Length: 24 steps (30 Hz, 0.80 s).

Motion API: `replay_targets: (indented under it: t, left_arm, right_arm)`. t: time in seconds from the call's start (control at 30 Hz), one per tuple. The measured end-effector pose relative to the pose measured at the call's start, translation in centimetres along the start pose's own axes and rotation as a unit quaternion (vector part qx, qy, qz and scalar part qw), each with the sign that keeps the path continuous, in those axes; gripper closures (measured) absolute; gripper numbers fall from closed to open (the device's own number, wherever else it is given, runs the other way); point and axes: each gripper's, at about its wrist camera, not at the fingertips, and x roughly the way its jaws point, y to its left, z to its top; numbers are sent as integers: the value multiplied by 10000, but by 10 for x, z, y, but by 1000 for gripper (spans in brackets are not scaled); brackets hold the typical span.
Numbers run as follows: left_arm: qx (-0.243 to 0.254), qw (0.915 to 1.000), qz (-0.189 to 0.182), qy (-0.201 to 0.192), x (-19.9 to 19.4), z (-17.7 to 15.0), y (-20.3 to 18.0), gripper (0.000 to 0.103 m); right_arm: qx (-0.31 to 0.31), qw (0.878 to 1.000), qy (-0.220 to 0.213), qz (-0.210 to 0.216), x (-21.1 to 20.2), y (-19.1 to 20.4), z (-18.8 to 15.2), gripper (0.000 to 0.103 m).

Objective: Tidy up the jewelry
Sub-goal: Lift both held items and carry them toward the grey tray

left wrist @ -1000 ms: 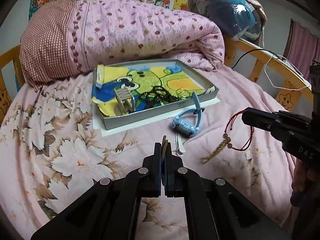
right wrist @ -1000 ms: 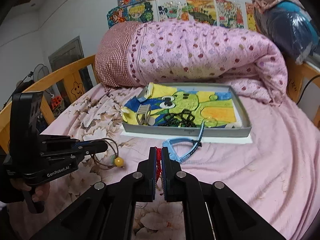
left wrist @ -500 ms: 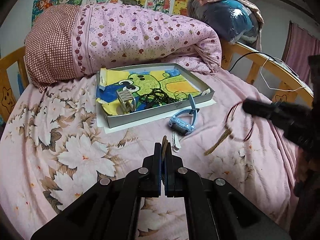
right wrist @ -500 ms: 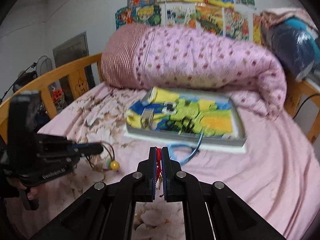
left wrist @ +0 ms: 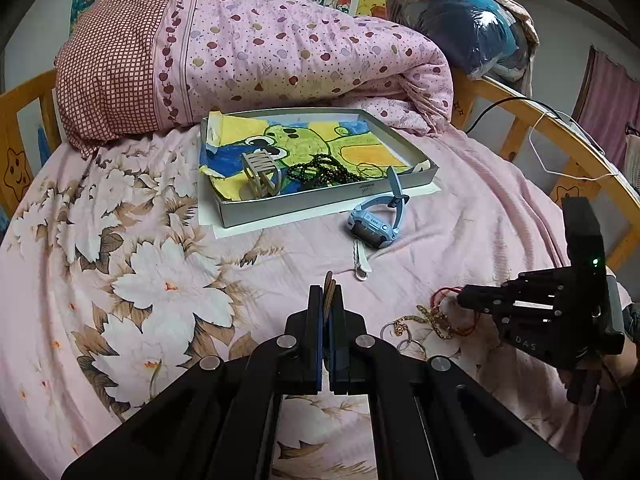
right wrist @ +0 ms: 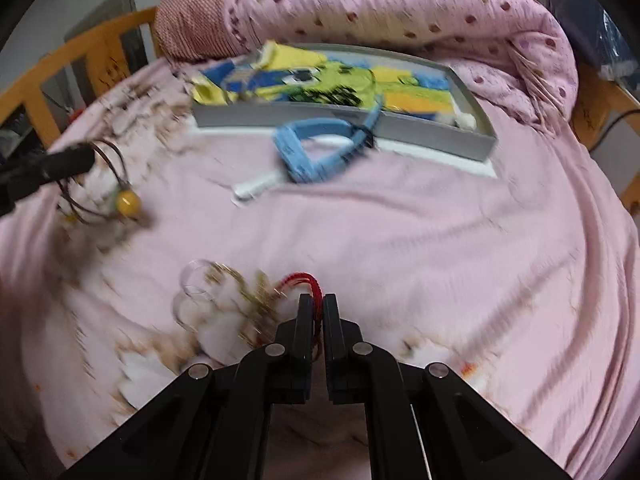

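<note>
You held the red cord bracelet (right wrist: 310, 286) pinched between the closed jaws of your right gripper (right wrist: 317, 312), low over the near part of the bed, its gold tassel (left wrist: 434, 318) trailing on the sheet (left wrist: 460, 216) beside two clear rings (left wrist: 400, 338). Your left gripper (left wrist: 329, 300) was likewise closed, on a thin brown cord bracelet (right wrist: 108, 168) with a yellow bead (right wrist: 127, 200) hanging from it, to the left of the scene.

The grey tray (left wrist: 320, 204) lay farther back, against the rolled quilt (left wrist: 280, 52), already holding a hair claw (left wrist: 260, 174), black beads (left wrist: 324, 172) and a thin hoop (left wrist: 370, 168). A blue watch (left wrist: 376, 220) leaned on the tray's near wall, and a white clip (left wrist: 360, 258) lay just near of it, both outside the tray.

Judgement: neither bracelet had reached the tray. The right view was blurred, suggesting fast movement. The trailing tassel could snag on the loose rings or the sheet and pull the cord from so narrow a grip. Both hands converging on the tray risked a collision or tangled cords, and the watch strap obstructed the near wall
</note>
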Motion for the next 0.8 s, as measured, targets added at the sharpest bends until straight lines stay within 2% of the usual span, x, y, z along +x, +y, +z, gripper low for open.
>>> replay_targets:
  t: [0.2,0.47,0.63,0.8]
  left_arm:
    - [26,10000,3,52,2,0,-1,102]
    - [61,10000,-26,22,1,2,-7,102]
    - [50,10000,-31,14,0,1,-6,102]
    - [-2,10000,16,37,-1,-1,-1,102]
  right_arm:
    - [-211,9982,-228,-518,-27,-25,-3,98]
    - [-685,9884,-1051,-853,-83,-28,27,98]
    - [-824,9879,-1170,-606,-82,-7,38,98]
    - [-841,9935,-759,-74,-36,29,24,98]
